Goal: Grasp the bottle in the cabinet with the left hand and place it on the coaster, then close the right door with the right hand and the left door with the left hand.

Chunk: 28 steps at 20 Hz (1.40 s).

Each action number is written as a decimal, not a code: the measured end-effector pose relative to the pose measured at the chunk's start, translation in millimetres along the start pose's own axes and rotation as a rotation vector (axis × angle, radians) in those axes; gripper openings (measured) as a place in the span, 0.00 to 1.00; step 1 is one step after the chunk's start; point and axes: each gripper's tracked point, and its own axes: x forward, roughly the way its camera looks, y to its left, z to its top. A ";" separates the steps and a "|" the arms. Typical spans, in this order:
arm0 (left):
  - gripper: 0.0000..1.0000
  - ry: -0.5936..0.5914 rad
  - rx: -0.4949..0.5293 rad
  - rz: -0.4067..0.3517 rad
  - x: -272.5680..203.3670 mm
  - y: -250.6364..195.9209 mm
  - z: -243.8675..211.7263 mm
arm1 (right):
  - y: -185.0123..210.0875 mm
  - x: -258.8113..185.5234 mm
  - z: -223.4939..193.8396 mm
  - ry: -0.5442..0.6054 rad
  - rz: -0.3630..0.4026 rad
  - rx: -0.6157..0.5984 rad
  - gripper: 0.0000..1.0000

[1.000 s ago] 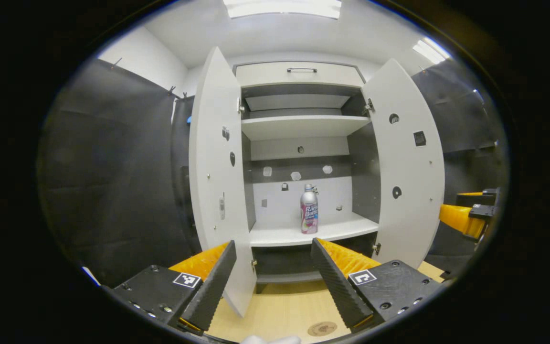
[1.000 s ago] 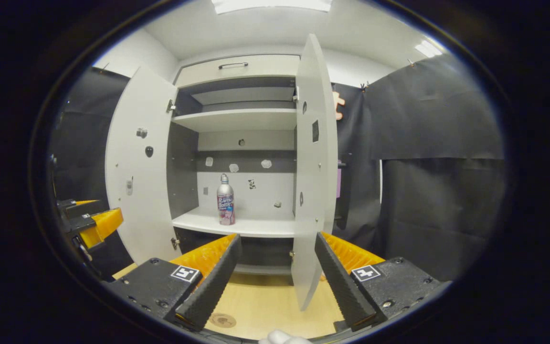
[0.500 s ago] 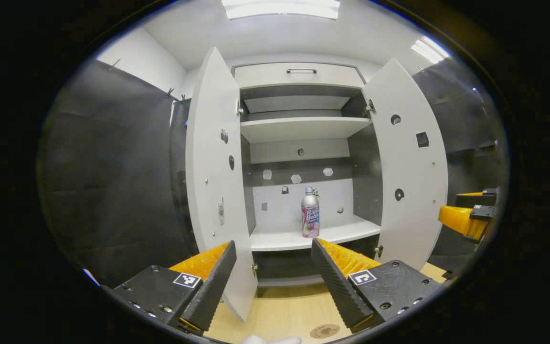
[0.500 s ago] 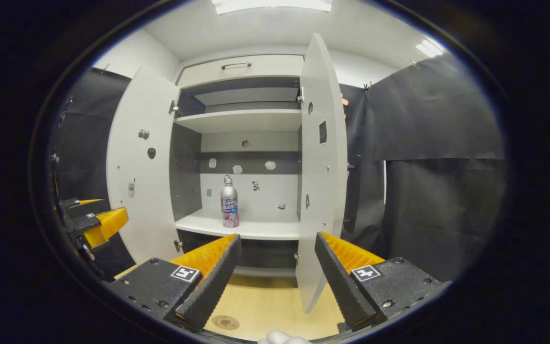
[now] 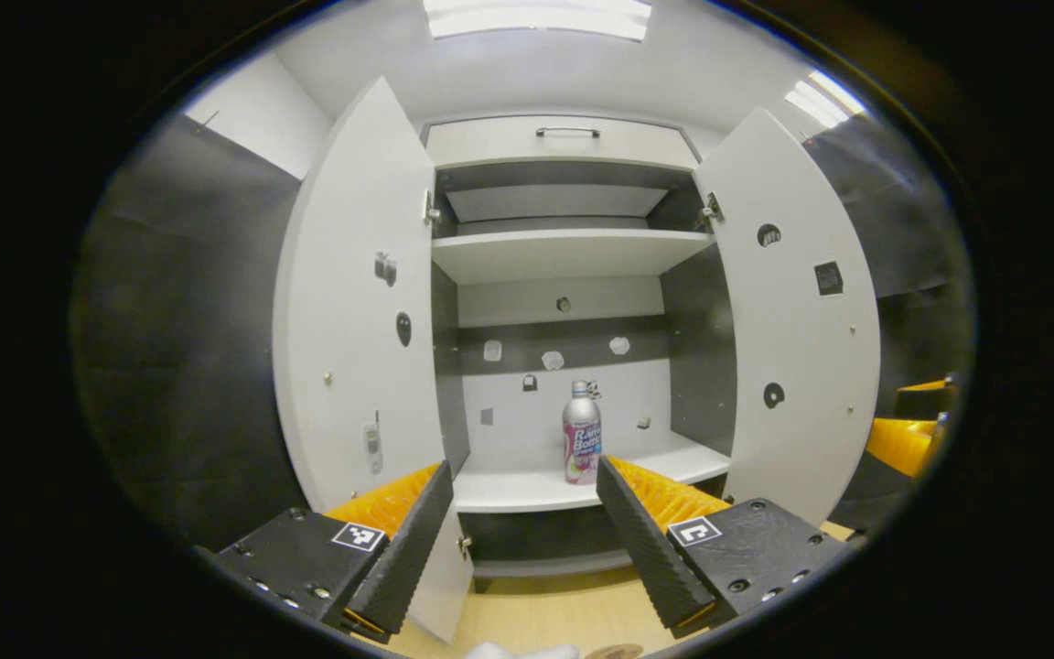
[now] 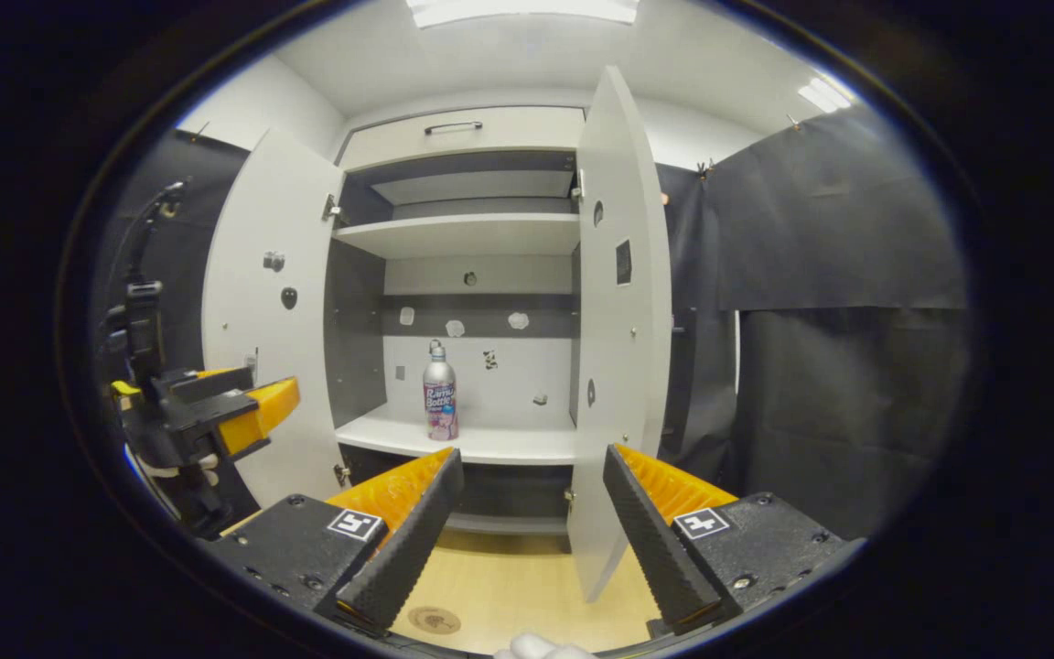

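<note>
A white two-door cabinet [image 5: 573, 256] stands open on a pale wooden tabletop [image 6: 518, 595]. On its lower white shelf [image 5: 545, 480] a slim silver metal bottle with a pink printed label [image 5: 582, 444] stands upright, well back from the shelf's front edge and a little right of the shelf's middle in the left gripper view.

The left gripper [image 5: 518, 540] is held in front of the cabinet with its two fingers spread wide apart and nothing between them. In the left gripper view the bottle appears above the gap between the fingers, close to the tip of the right-hand finger [image 5: 637, 531], but it is farther off on the shelf and apart from both fingers. The left door [image 5: 353, 320] is swung out beside the left-hand finger, and the right door [image 5: 792, 311] is swung out on the other side. A small round brown coaster [image 5: 614, 652] lies on the tabletop at the bottom edge.

The right gripper [image 6: 527, 540] is also spread wide and empty. In the right gripper view the bottle [image 6: 440, 403] stands on the shelf above the left-hand finger's tip, well apart from it, and the right door [image 6: 618, 339] shows almost edge-on, hanging above the gap between the fingers. The coaster [image 6: 435, 620] lies on the tabletop just below the left-hand finger. The left gripper [image 6: 243, 416] shows at the left edge of this view, in front of the left door [image 6: 262, 311].
</note>
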 end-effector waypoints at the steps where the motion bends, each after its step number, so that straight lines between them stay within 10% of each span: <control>1: 0.97 -0.011 -0.001 -0.008 14.9 -3.6 3.6 | -0.7 -0.2 0.9 0.001 -0.006 -0.001 1.00; 18: 0.97 0.000 -0.034 -0.031 265.0 -64.7 -28.4 | -13.0 10.3 -4.1 0.079 -0.080 0.006 1.00; 28: 0.96 0.135 -0.022 -0.002 312.6 -67.8 -85.9 | -24.1 13.3 -24.5 0.141 -0.093 0.024 1.00</control>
